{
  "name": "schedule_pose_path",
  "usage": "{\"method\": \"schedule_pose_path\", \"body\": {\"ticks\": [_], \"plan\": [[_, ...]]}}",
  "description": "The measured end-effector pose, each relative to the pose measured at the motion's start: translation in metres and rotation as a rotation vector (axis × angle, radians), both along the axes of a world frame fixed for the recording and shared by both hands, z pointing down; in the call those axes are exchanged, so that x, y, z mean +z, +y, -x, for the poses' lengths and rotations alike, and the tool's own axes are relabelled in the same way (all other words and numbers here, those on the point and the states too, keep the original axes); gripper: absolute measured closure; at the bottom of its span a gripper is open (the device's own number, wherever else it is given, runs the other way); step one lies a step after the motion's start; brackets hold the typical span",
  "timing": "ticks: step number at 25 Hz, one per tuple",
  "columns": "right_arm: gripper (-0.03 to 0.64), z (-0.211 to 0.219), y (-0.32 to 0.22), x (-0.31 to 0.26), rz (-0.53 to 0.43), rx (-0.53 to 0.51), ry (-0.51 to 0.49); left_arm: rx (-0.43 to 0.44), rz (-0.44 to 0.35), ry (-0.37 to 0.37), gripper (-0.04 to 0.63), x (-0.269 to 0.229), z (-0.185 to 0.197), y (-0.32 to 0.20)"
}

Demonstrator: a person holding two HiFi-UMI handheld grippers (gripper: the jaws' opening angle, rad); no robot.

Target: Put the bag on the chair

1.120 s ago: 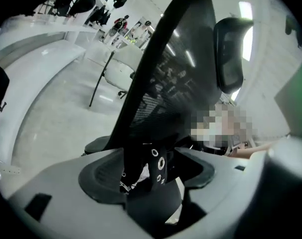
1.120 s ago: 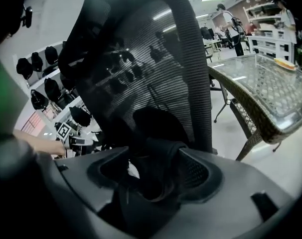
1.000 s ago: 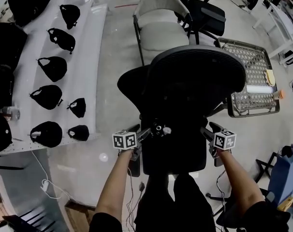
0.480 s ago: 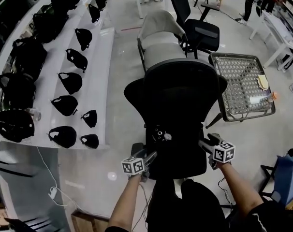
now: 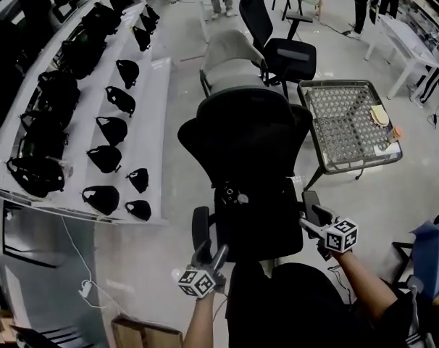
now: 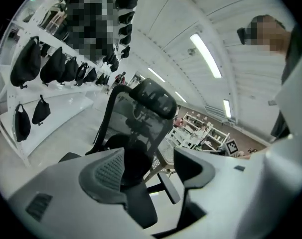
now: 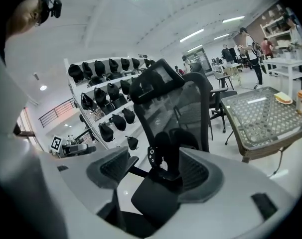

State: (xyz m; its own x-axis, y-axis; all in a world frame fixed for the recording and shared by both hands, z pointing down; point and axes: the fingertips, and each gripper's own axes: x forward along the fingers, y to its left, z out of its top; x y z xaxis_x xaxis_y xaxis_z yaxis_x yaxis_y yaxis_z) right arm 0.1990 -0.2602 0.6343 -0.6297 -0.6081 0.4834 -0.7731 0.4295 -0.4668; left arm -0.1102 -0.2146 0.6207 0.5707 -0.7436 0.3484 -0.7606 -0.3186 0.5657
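Note:
A black mesh office chair (image 5: 250, 142) stands right in front of me, seen from behind. A dark rounded shape (image 5: 193, 133) shows past its backrest, over the seat; I cannot tell whether it is a bag. My left gripper (image 5: 211, 254) is open and holds nothing, low behind the chair's left armrest (image 5: 199, 228). My right gripper (image 5: 311, 220) is open and holds nothing, beside the chair's right armrest. The left gripper view looks between its pads (image 6: 110, 169) at the chair (image 6: 141, 113). The right gripper view shows the chair's back (image 7: 176, 108) between open jaws.
White shelves (image 5: 151, 114) on the left carry several black bags (image 5: 104, 158). Beyond the chair stand a grey chair (image 5: 232, 56) and another black office chair (image 5: 277, 38). A wire-mesh table (image 5: 346, 125) with small items is at the right. A cable (image 5: 82, 259) lies on the floor.
My left gripper has drawn back and down from the chair's rear edge toward me. The right gripper has stayed by the chair's right side. The view has tilted up.

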Motion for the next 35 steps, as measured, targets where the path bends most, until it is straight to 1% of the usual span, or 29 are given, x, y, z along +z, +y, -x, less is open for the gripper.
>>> {"method": "schedule_pose_path", "body": {"ticks": [2,5,8,10,12,15,16,17,18,19,20,23,25,27,29,31,32,35], "plan": [[0.31,-0.005,0.015,-0.012,-0.013,-0.009,-0.043,-0.002,-0.026,-0.014,0.307,-0.014,-0.02,0.026],[0.313,-0.001,0.037,-0.029,-0.032,-0.053,-0.097,-0.002,-0.047,-0.049,0.307,-0.027,-0.051,0.059],[0.322,-0.001,0.058,-0.038,-0.054,-0.112,-0.097,0.055,-0.088,-0.092,0.307,-0.043,-0.096,0.081],[0.322,0.004,0.072,-0.04,-0.057,-0.145,-0.096,0.105,-0.115,-0.086,0.307,-0.056,-0.125,0.091],[0.324,0.012,0.087,-0.043,-0.055,-0.154,-0.109,0.135,-0.138,-0.066,0.307,-0.068,-0.145,0.098],[0.325,0.024,0.114,-0.052,-0.05,-0.158,-0.138,0.12,-0.157,-0.059,0.311,-0.08,-0.157,0.099],[0.325,0.028,0.124,-0.053,-0.042,-0.167,-0.147,0.111,-0.16,-0.056,0.327,-0.082,-0.158,0.1],[0.325,0.032,0.135,-0.052,-0.033,-0.174,-0.156,0.111,-0.16,-0.051,0.363,-0.083,-0.16,0.102],[0.325,0.035,0.144,-0.053,-0.025,-0.174,-0.163,0.121,-0.16,-0.047,0.407,-0.084,-0.162,0.105],[0.325,0.04,0.151,-0.054,-0.022,-0.168,-0.169,0.14,-0.16,-0.046,0.426,-0.085,-0.163,0.11],[0.329,0.044,0.158,-0.058,-0.026,-0.159,-0.171,0.158,-0.162,-0.049,0.445,-0.087,-0.163,0.115],[0.352,0.057,0.17,-0.072,-0.068,-0.135,-0.161,0.179,-0.175,-0.073,0.533,-0.091,-0.154,0.129],[0.37,0.068,0.177,-0.079,-0.092,-0.109,-0.153,0.192,-0.186,-0.074,0.566,-0.094,-0.142,0.142],[0.387,0.081,0.189,-0.086,-0.098,-0.072,-0.163,0.193,-0.192,-0.06,0.574,-0.1,-0.125,0.159],[0.412,0.097,0.206,-0.092,-0.107,-0.043,-0.166,0.173,-0.199,-0.052,0.575,-0.105,-0.104,0.175],[0.435,0.118,0.223,-0.098,-0.123,-0.026,-0.149,0.153,-0.205,-0.057,0.577,-0.108,-0.08,0.19],[0.454,0.13,0.233,-0.101,-0.132,-0.019,-0.14,0.149,-0.207,-0.064,0.577,-0.109,-0.067,0.198],[0.565,0.167,0.264,-0.111,-0.176,0.005,-0.109,0.15,-0.226,-0.088,0.578,-0.112,-0.034,0.223]]}}
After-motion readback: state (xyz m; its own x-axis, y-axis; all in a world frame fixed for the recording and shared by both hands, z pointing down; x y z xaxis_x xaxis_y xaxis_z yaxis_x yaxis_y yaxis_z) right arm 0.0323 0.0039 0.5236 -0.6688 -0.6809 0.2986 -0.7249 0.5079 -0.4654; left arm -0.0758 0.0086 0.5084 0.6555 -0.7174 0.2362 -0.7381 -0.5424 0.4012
